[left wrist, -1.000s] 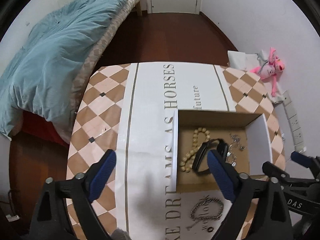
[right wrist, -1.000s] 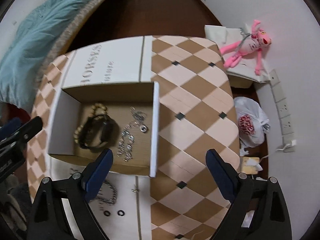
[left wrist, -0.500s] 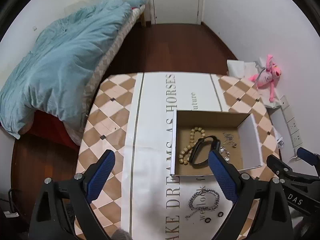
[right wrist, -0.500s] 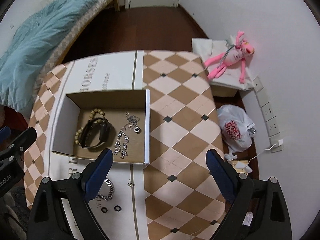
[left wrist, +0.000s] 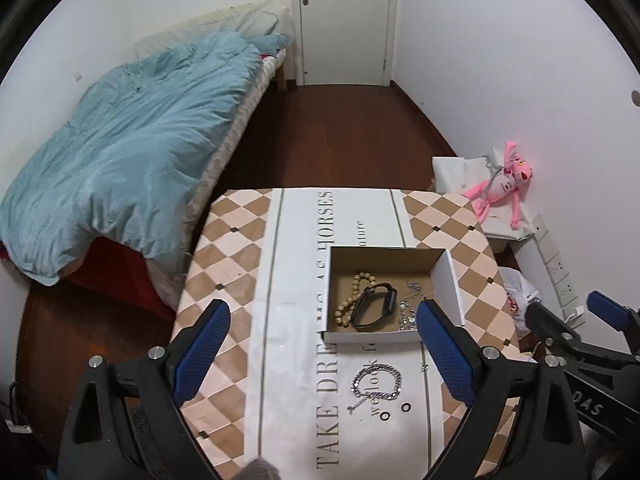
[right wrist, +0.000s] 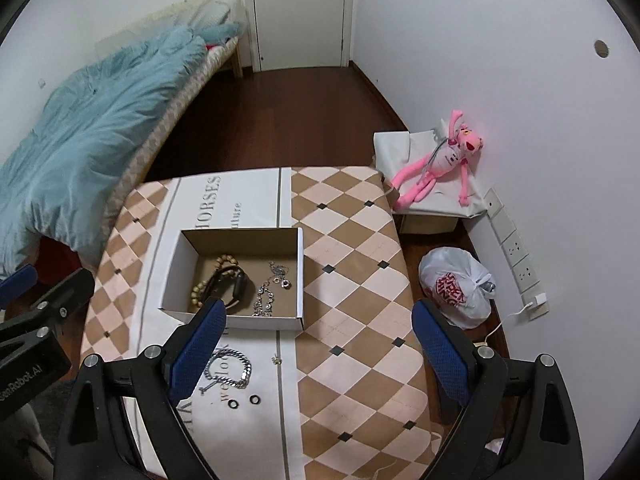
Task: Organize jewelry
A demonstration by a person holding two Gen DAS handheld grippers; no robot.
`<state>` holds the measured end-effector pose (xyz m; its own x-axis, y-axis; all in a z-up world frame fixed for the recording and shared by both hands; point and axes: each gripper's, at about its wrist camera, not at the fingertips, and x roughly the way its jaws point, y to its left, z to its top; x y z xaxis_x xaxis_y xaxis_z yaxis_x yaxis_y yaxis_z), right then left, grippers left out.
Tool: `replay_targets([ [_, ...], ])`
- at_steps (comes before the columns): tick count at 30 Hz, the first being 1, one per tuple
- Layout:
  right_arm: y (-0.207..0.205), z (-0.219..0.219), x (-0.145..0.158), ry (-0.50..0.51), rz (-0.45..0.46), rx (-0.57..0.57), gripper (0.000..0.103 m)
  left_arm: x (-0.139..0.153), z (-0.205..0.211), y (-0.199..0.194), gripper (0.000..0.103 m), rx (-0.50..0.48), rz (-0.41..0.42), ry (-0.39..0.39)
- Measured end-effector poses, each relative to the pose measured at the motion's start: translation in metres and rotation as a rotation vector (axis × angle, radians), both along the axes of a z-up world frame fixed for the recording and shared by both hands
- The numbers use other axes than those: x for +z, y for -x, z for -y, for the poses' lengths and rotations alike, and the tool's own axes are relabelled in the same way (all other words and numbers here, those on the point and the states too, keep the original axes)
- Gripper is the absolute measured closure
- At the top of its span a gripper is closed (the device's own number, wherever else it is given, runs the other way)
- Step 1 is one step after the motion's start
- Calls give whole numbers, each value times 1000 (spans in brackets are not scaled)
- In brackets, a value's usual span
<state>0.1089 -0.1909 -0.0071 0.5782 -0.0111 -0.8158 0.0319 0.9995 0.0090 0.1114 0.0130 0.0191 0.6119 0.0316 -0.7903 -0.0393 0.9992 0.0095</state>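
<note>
Left claw [left wrist: 322, 344]: spread wide, holding nothing, above the checkered bench [left wrist: 236, 256].
Open cardboard box [left wrist: 450, 284]: on the bench; inside lie a tan wooden bead bracelet [left wrist: 352, 294], a black watch [left wrist: 376, 310] and thin silver chains [left wrist: 412, 308] (tangled together).
Chunky silver chain bracelet [right wrist: 230, 368]: outside, just before the box, beside two small black rings [right wrist: 243, 401].
Right claw [right wrist: 316, 344]: gaping, empty.

White walls [left wrist: 500, 60], dark wood floor [left wrist: 340, 132], bed [left wrist: 120, 152], closed door [left wrist: 344, 20]
</note>
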Motion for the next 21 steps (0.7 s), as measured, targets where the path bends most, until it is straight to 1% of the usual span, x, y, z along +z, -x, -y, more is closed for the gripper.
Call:
replay_targets([
  [3,9,3,-3,-12,-12,-3,8,0,0,8,8,21,17,-22],
  [5,16,4,-15,-6,-28,0,7,-7,-2,13,8,28,24,-29],
  [7,22,3,-35,-29,-59,13,8,-22,-4,18,8,38,14,-42],
  [10,30,1,-79,-72,-118,40,10,-49,-9,24,8,46,-20,-38],
  [11,32,-1,-97,-94,-148,50,18,-65,-12,26,8,51,-48,-39],
  [12,35,-2,-112,-113,-171,58,29,-79,-13,27,8,54,-76,-47],
  [14,39,-7,-144,-153,-212,80,38,-103,-17,32,8,60,-119,-67],
  [17,45,-20,-176,-170,-219,122,44,-136,-22,39,8,70,-172,-83],
  [21,47,-44,-201,-137,-194,170,46,-168,-29,46,8,82,-222,-105],
])
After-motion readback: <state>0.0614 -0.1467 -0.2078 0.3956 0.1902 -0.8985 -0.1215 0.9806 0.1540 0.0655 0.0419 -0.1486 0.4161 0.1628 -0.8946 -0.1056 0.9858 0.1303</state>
